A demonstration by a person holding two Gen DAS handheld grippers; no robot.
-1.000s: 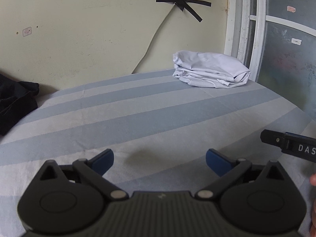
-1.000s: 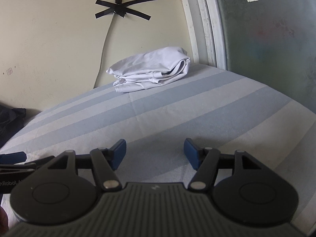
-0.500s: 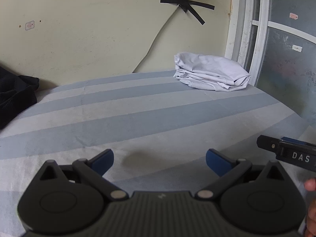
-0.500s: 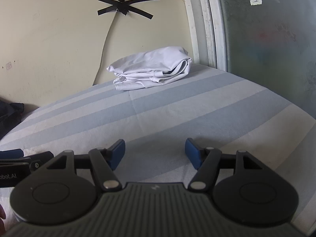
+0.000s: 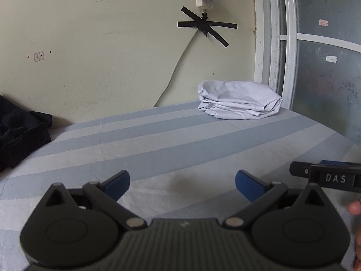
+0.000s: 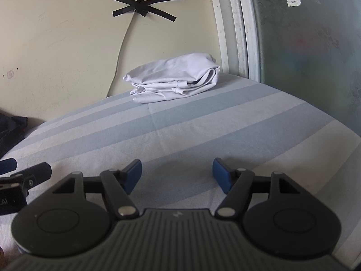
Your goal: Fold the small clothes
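I judge the folded white cotton garment (image 6: 173,79) soft, light; pinch its layered edge. My left gripper (image 5: 182,184) and right gripper (image 6: 177,175) gape, empty.

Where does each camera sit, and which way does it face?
Left wrist: behind the left tongs, facing across the striped bed to the wall; right tongs and a fingertip show.
Right wrist: behind the right tongs, facing likewise; left tongs show.
Shared: the folded white garment, the taped cable, the dark clothes.
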